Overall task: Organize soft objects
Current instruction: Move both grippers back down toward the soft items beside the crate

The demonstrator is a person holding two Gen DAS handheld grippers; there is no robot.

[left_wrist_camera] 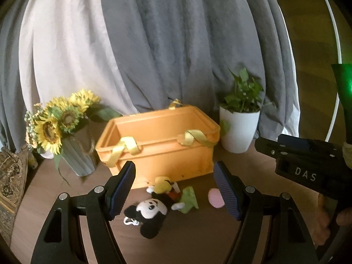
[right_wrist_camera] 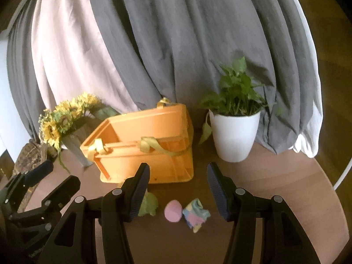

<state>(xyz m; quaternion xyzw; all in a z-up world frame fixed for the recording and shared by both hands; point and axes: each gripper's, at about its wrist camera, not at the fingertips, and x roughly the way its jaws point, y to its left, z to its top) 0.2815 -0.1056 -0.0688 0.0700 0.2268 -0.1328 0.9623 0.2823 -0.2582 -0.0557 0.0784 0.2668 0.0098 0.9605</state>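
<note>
On the round table [right_wrist_camera: 286, 187], the orange bin [left_wrist_camera: 162, 145] runs its long side left to right, mouth up. The mouse plush [left_wrist_camera: 151, 209] lies before it, head toward the camera. Left gripper [left_wrist_camera: 175, 190] and right gripper [right_wrist_camera: 177, 192] both hover spread, holding nothing.

Orange crate [left_wrist_camera: 167, 154], yellow ribbons [left_wrist_camera: 125, 149]
Black-and-white mouse plush [left_wrist_camera: 151, 211]; pink egg [right_wrist_camera: 173, 210]; pastel patchwork cloth [right_wrist_camera: 195, 215]; white pot [right_wrist_camera: 234, 136].

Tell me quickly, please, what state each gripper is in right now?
Left gripper: open, holding nothing.
Right gripper: open, holding nothing.
</note>
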